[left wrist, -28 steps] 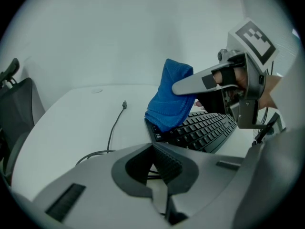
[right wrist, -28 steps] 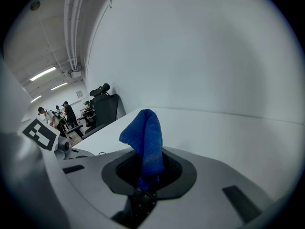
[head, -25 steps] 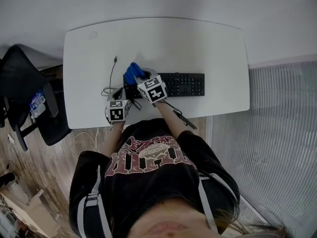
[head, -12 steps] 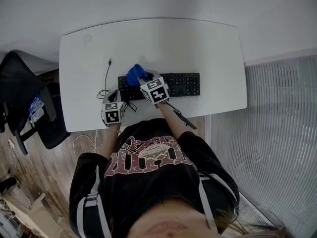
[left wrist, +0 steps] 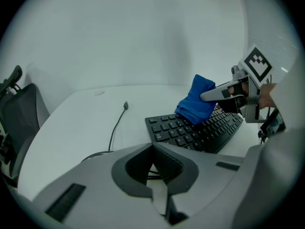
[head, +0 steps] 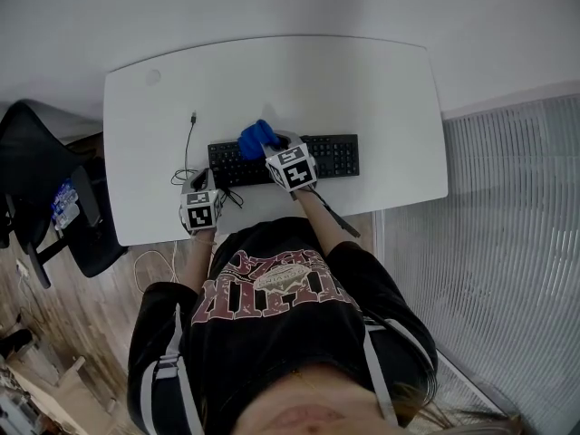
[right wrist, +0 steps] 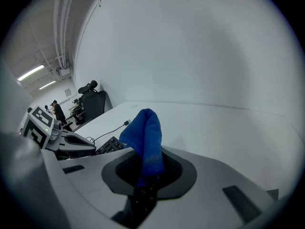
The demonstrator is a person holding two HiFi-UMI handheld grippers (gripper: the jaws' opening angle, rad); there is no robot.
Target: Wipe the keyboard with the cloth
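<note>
Since a second ago the blue cloth (head: 257,138) has slid right along the keyboard (head: 335,156), from the left end to about a third of the way in. The keyboard itself looks like it hasn't moved on the counter (head: 362,89).

The cloth is sitting on the back rows of keys, pinched in the right gripper (right wrist: 145,168). Its jaws are clamped on the lower part of the fold and a fuzzy hump sticks out past the tips. The left gripper (left wrist: 155,168) has its jaws together with nothing in them. It's parked off the keyboard's near-left corner, over the coiled cable (head: 188,143), and I can't tell if it touches anything.

What could go wrong, I'd guess:
- **Keyboard skidding:** nothing pins it down and the white top looks slick, so a firm drag could shove it sideways.
- **Losing the cloth:** it's soft terry, so it could catch on key edges and pull out of the pinch.
- **Cable:** the loose loop could snag the left gripper.

The keyboard is matte black plastic with low keys, and the counter has rounded corners.
</note>
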